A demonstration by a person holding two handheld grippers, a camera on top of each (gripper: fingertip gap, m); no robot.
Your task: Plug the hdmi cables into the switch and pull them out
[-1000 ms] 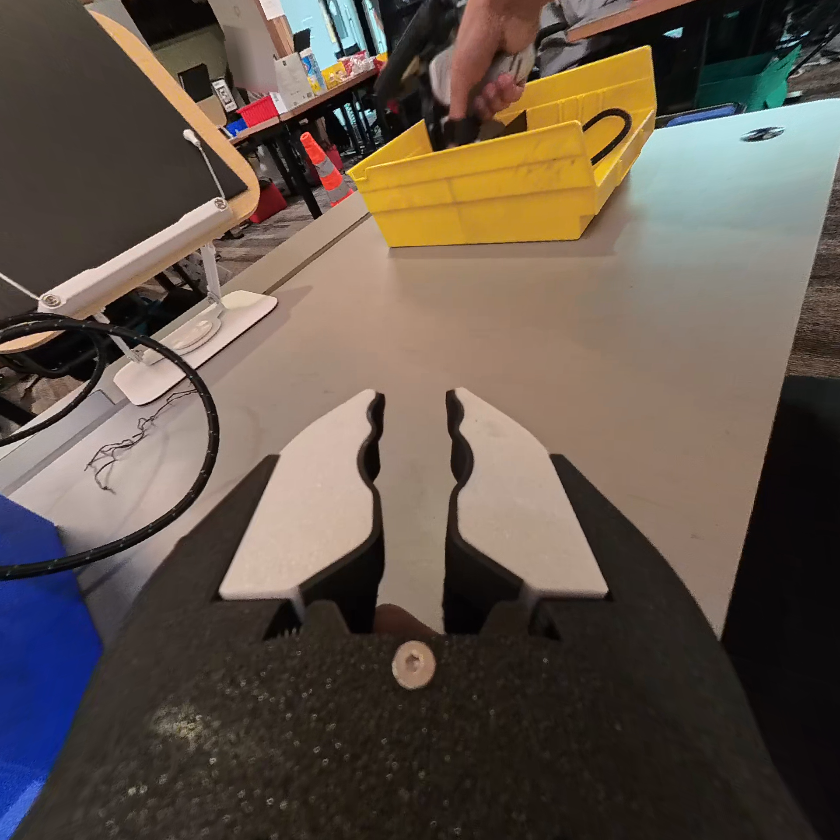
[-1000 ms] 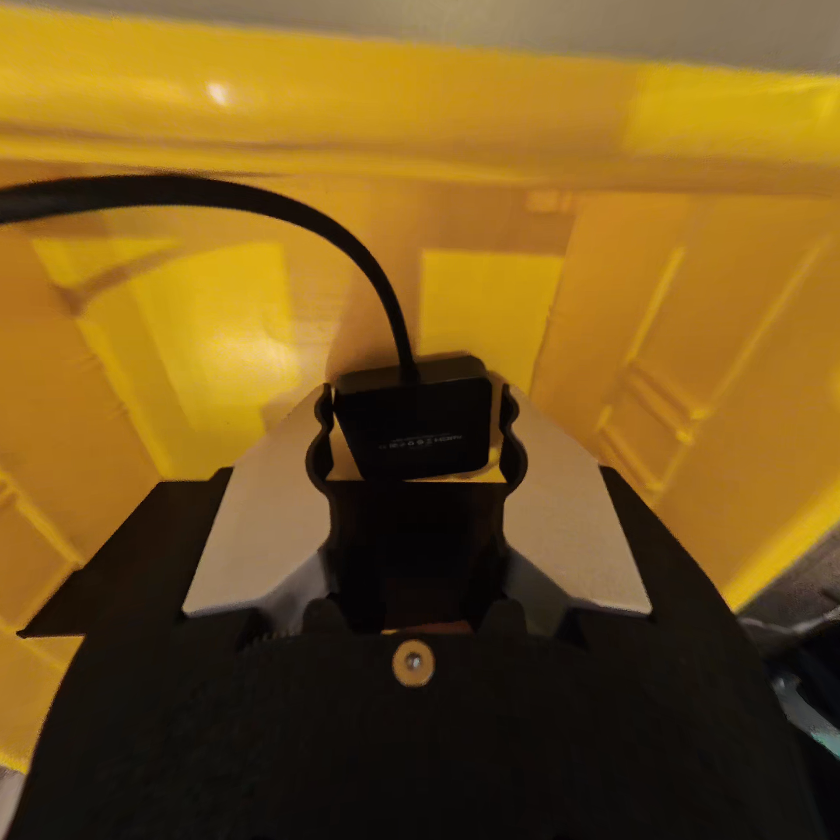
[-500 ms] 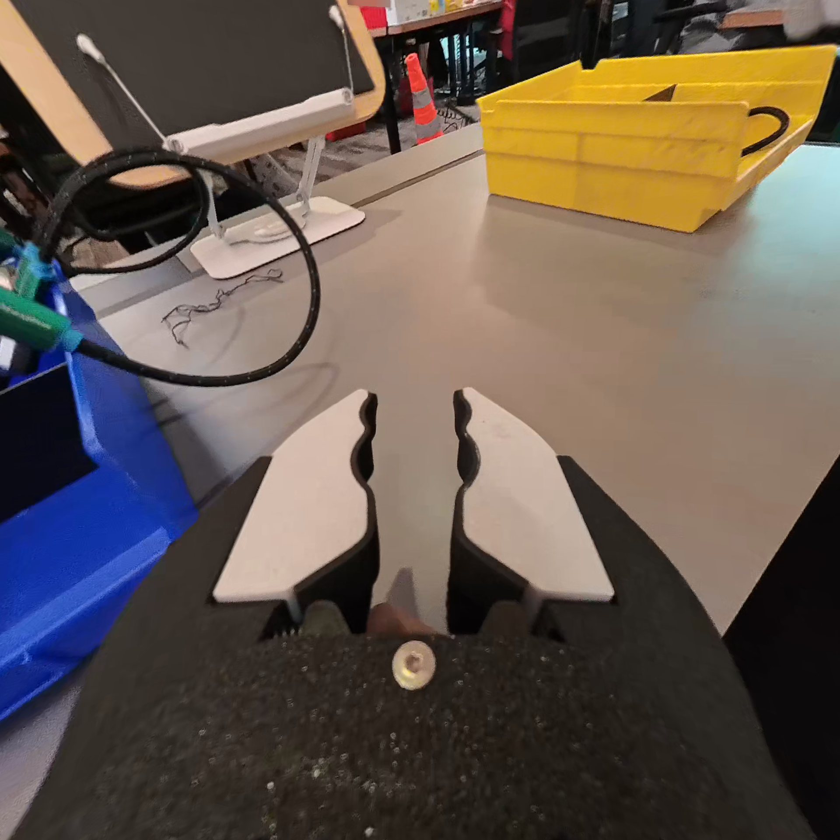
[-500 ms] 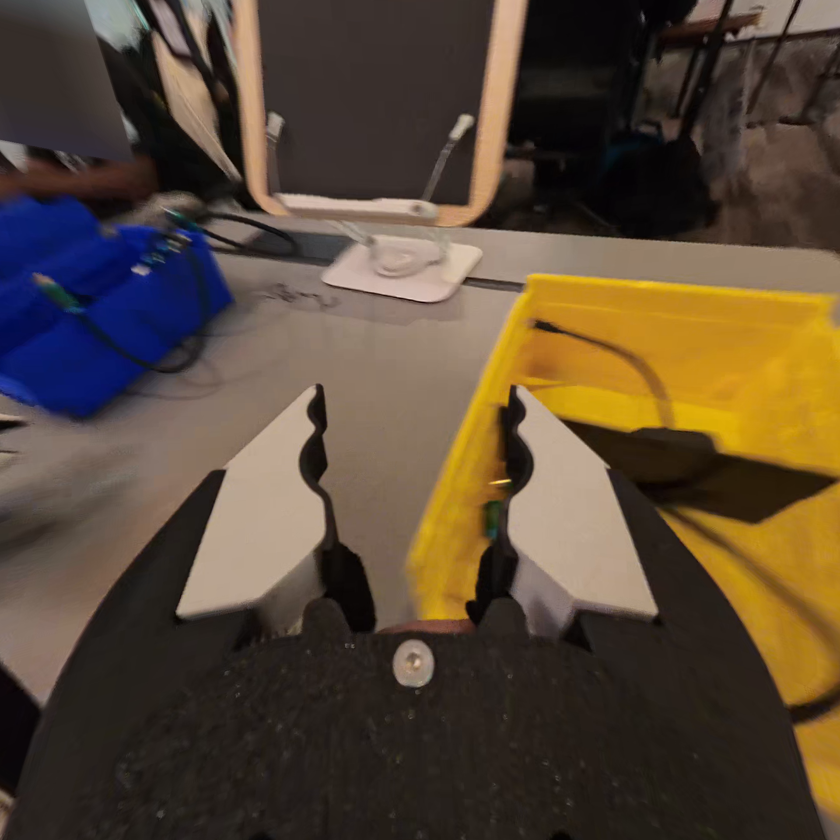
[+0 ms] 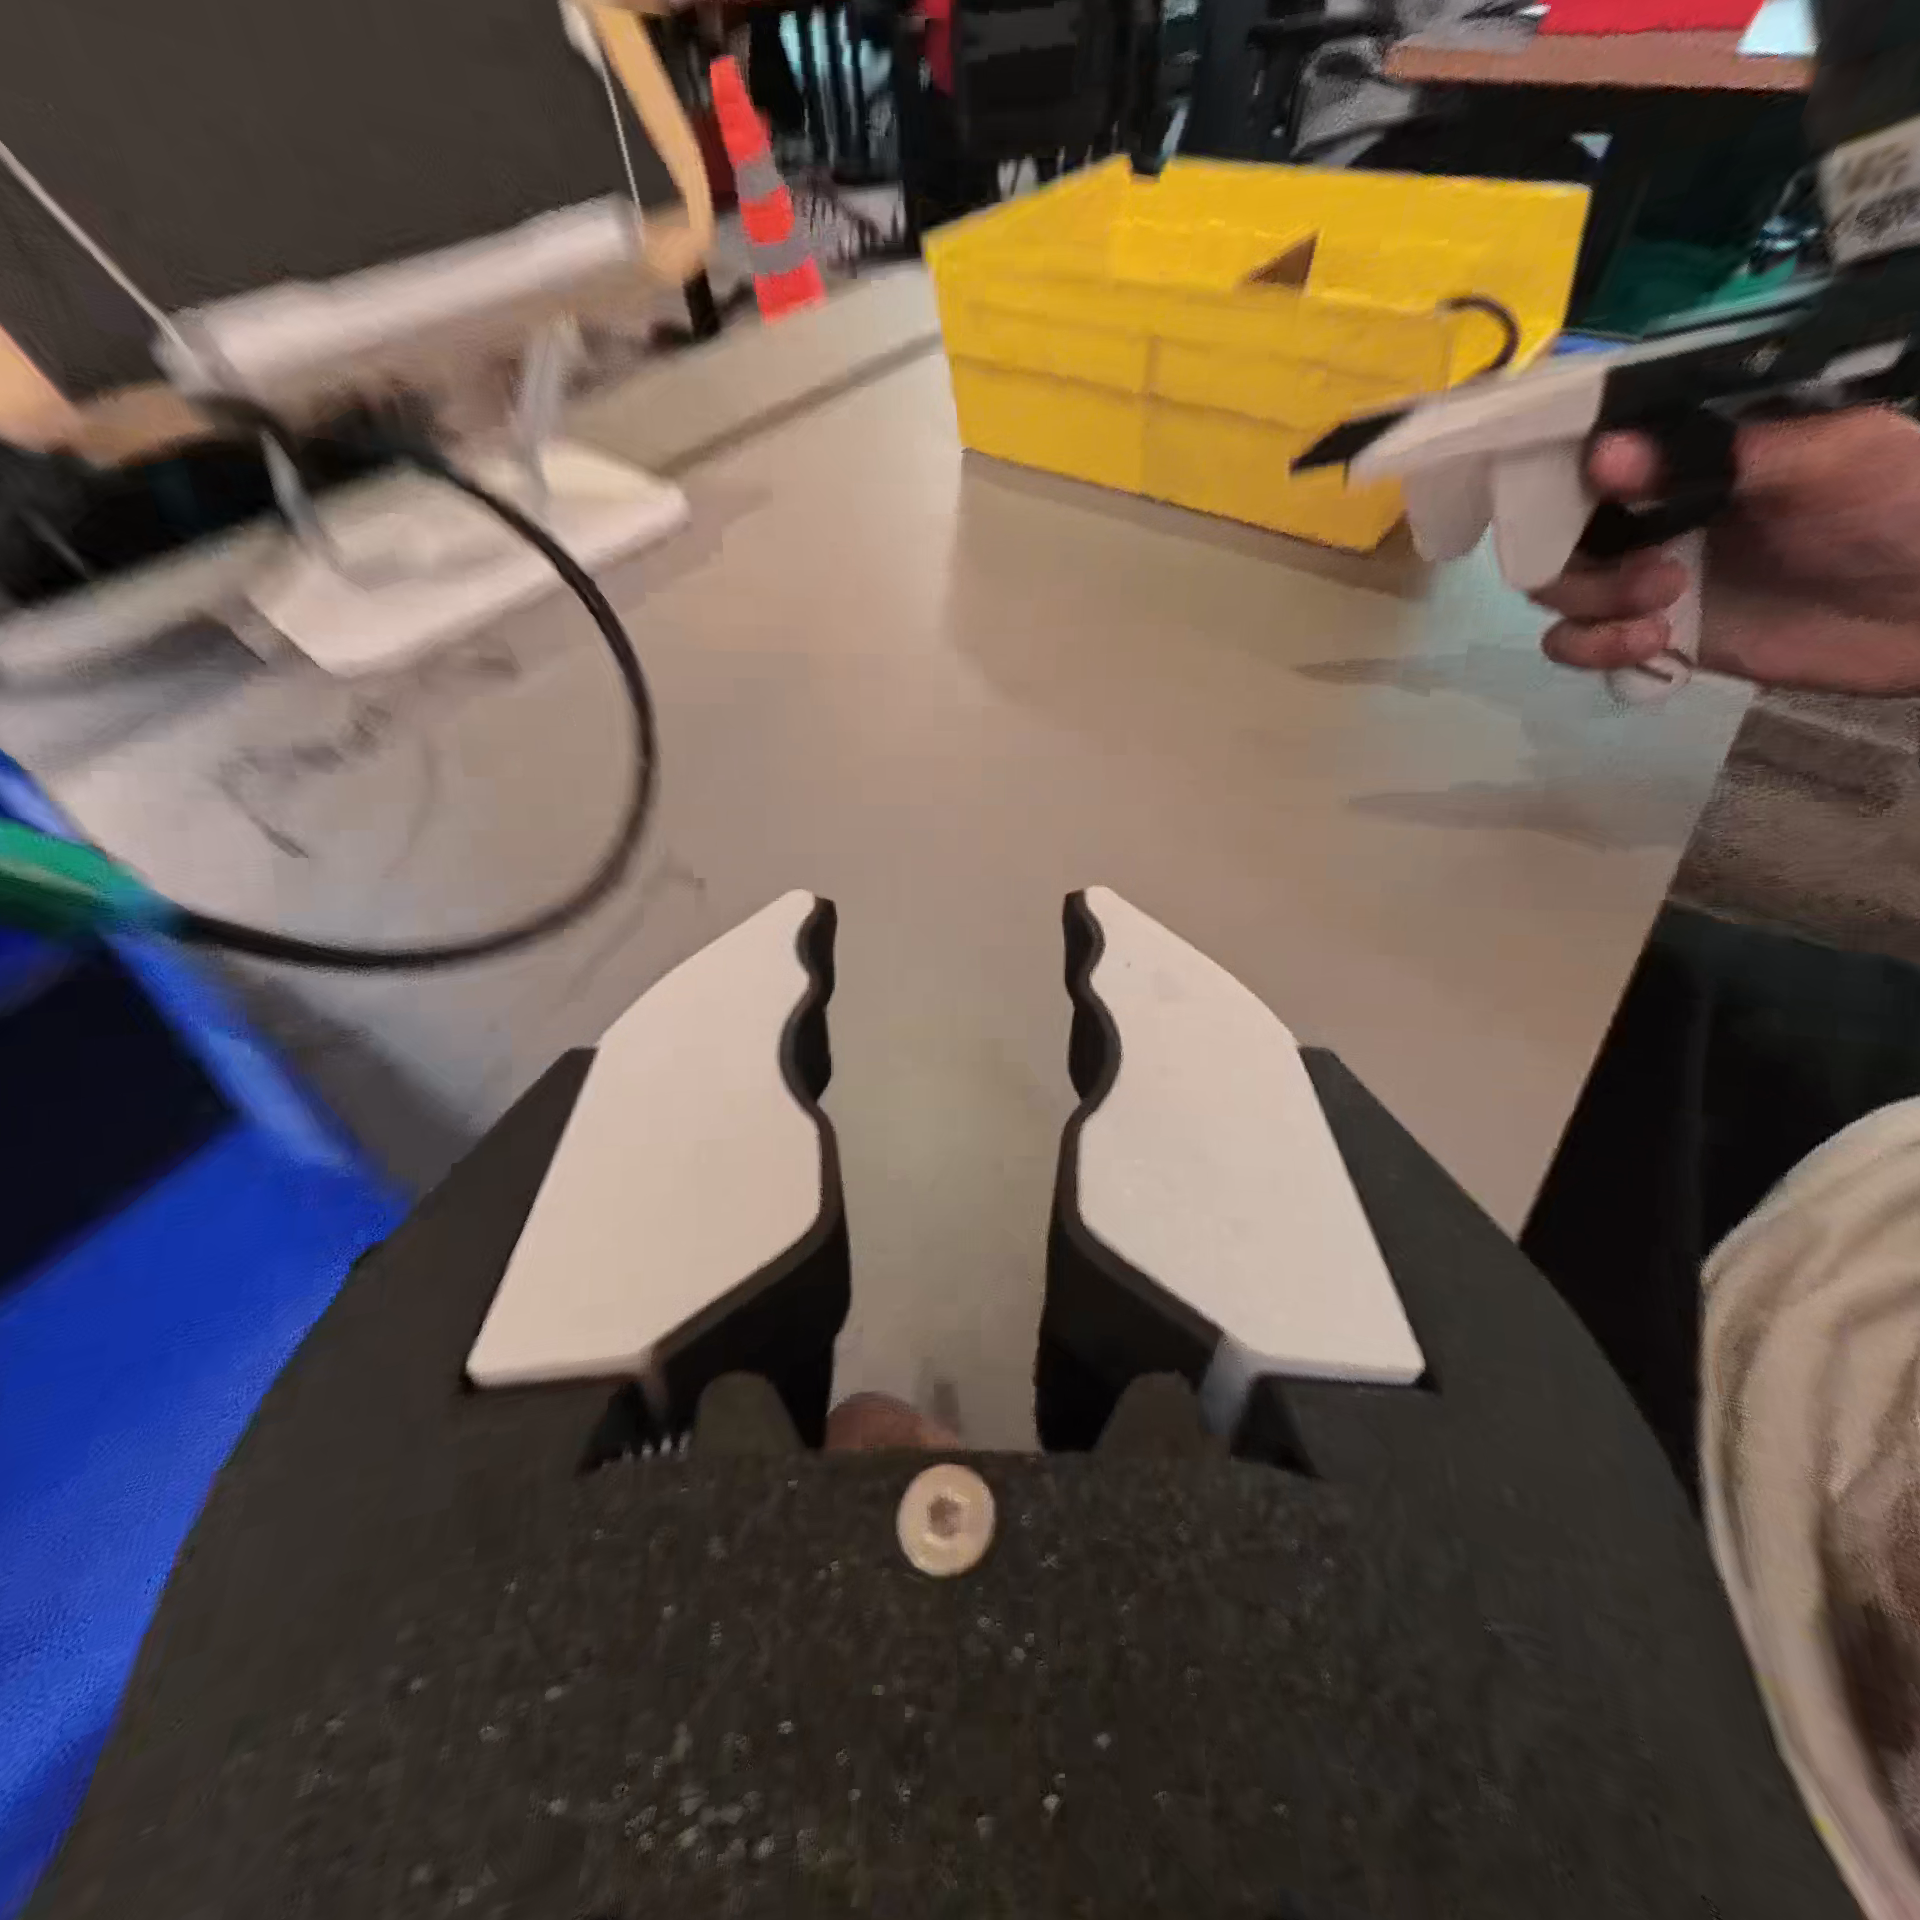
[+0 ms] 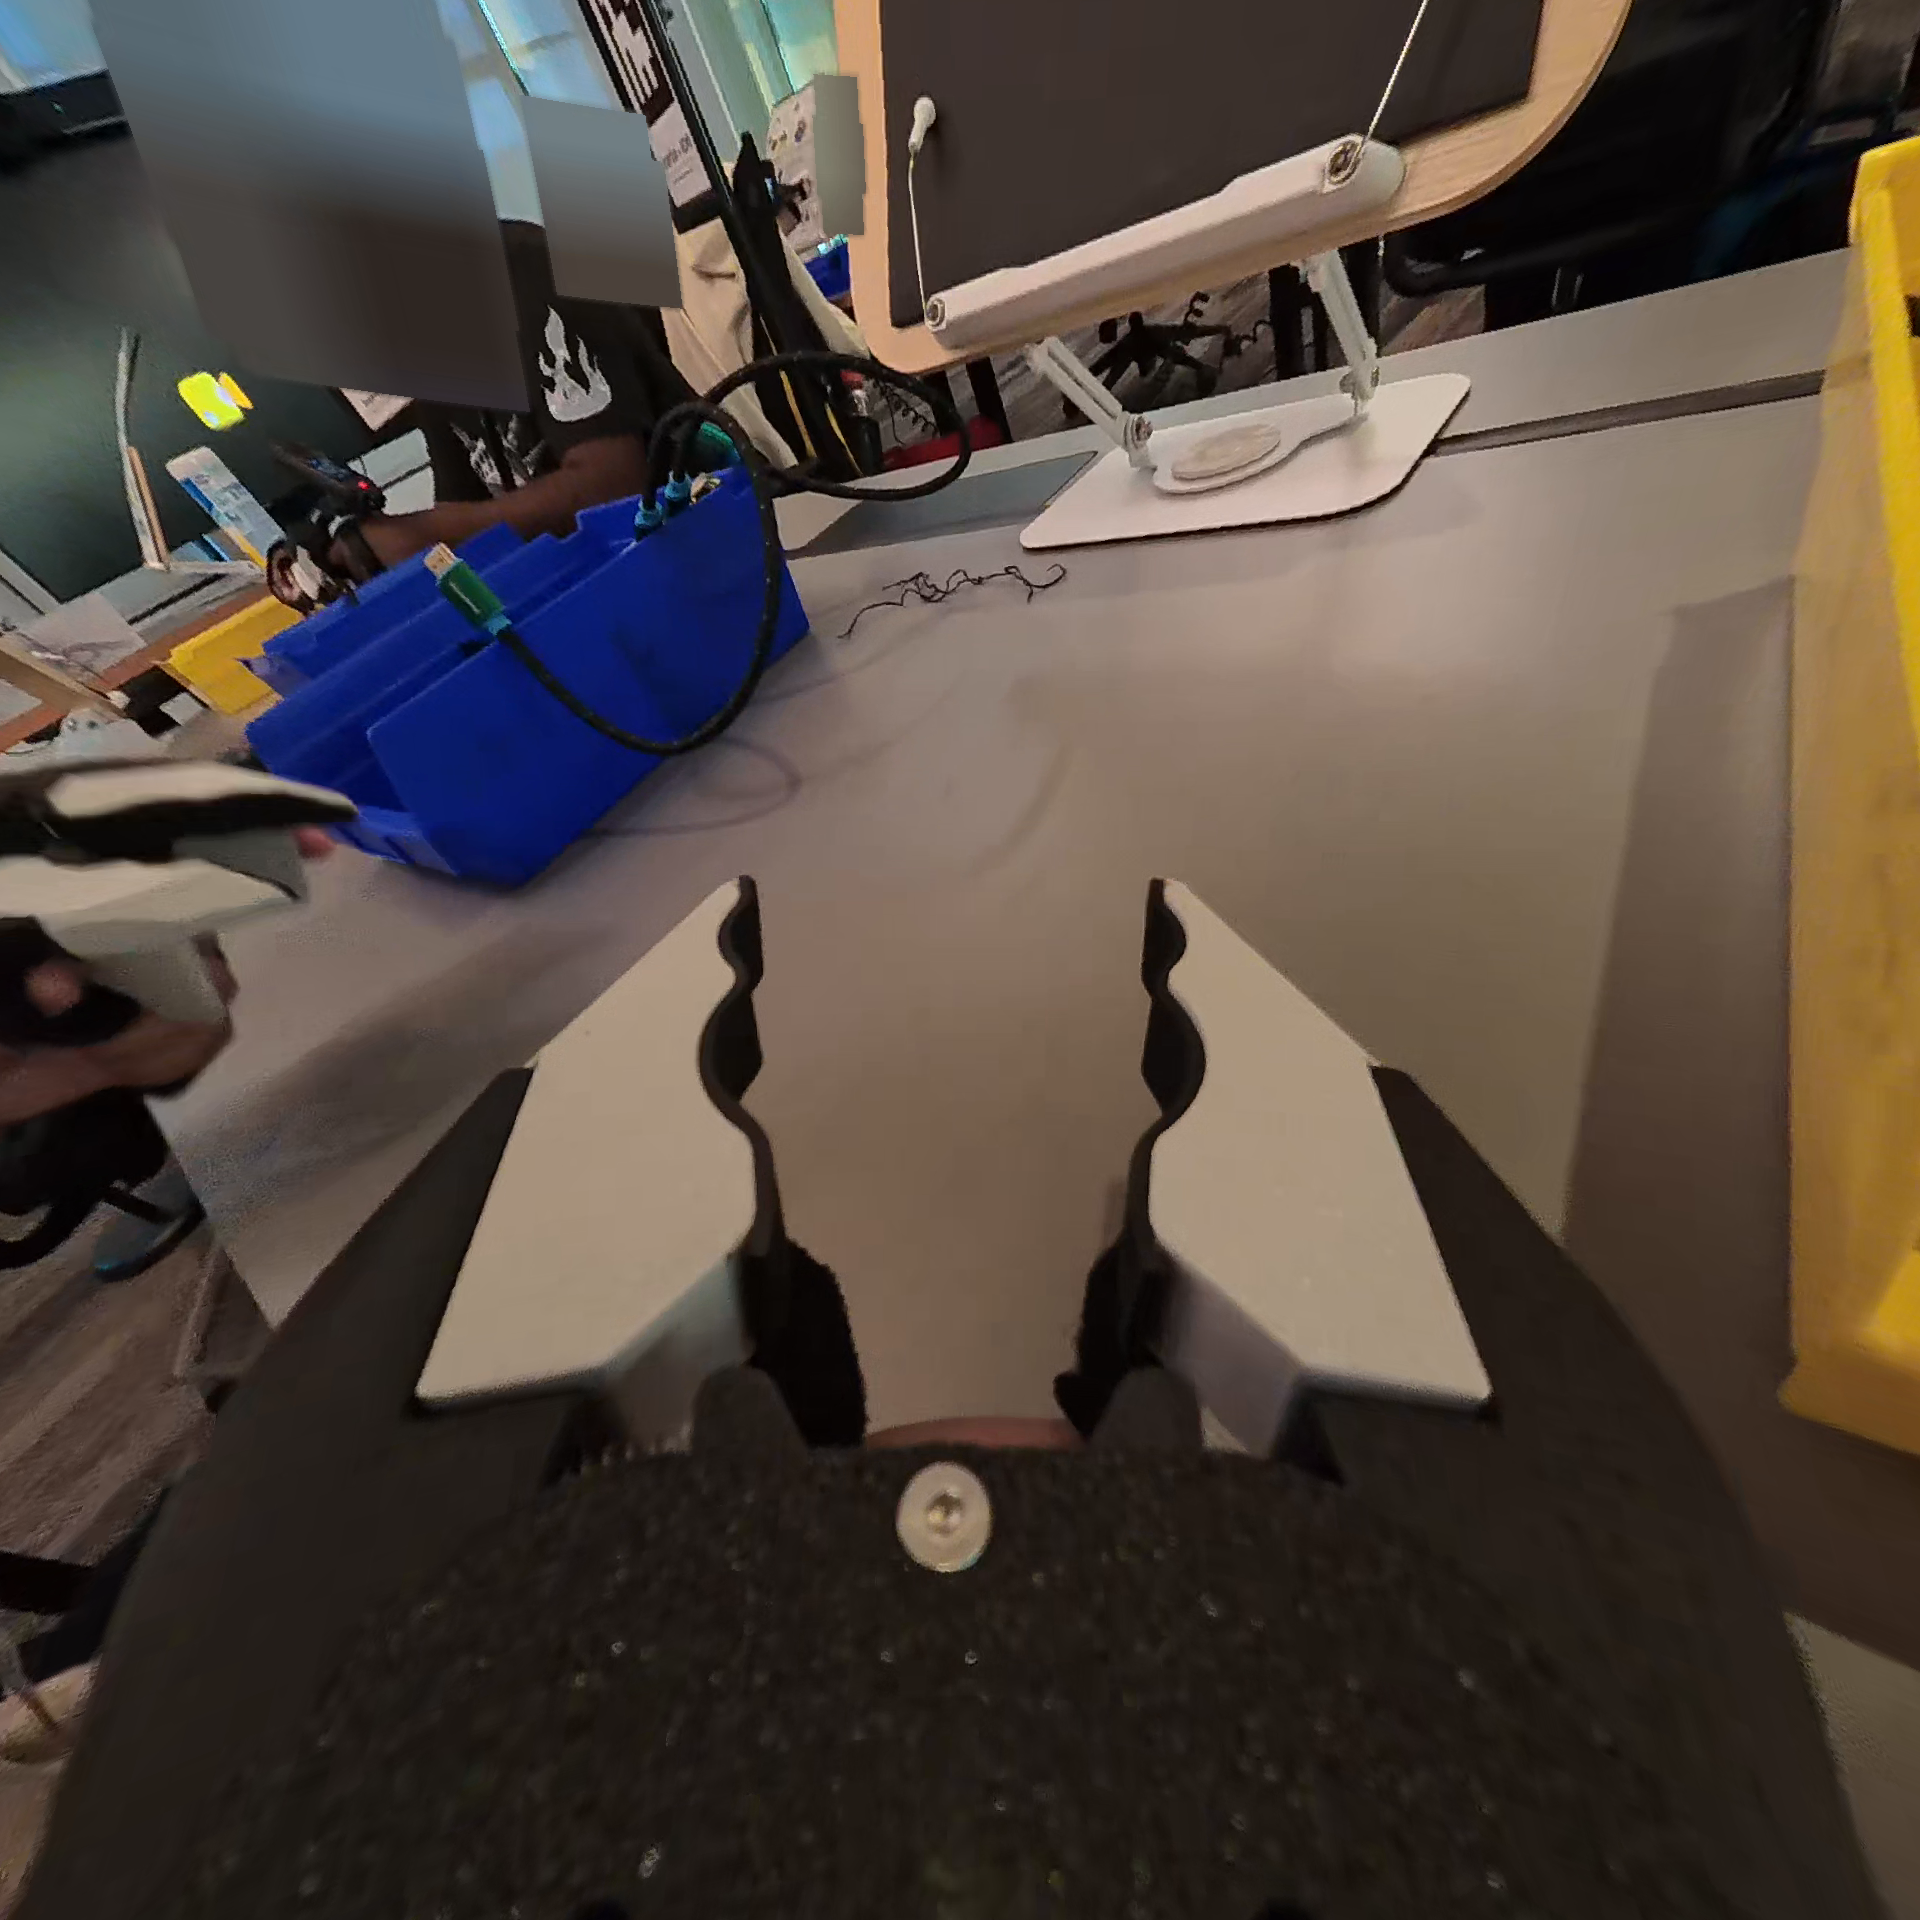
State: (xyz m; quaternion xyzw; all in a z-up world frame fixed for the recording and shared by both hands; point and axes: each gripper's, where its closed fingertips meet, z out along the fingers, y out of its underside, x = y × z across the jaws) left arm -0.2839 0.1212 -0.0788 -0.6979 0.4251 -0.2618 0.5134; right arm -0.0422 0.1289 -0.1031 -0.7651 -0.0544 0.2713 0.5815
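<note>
Hovering empty above the table [image 6: 1299,748], both tools gape

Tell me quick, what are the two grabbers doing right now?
Left gripper: open, holding nothing, over the table.
Right gripper: open wide, holding nothing.

Open grey table [image 6: 1299,748] stretches ahead of both grippers, bare through the middle. Along the left edge a blue bin [image 6: 540,717] blocks the way, its black braided cable [image 6: 727,665] looping out over the surface. At the far edge sits a white stand base [image 6: 1257,468] with loose black thread [image 6: 956,592] just before it. A yellow bin [image 5: 1226,353] walls the far right corner.
</note>
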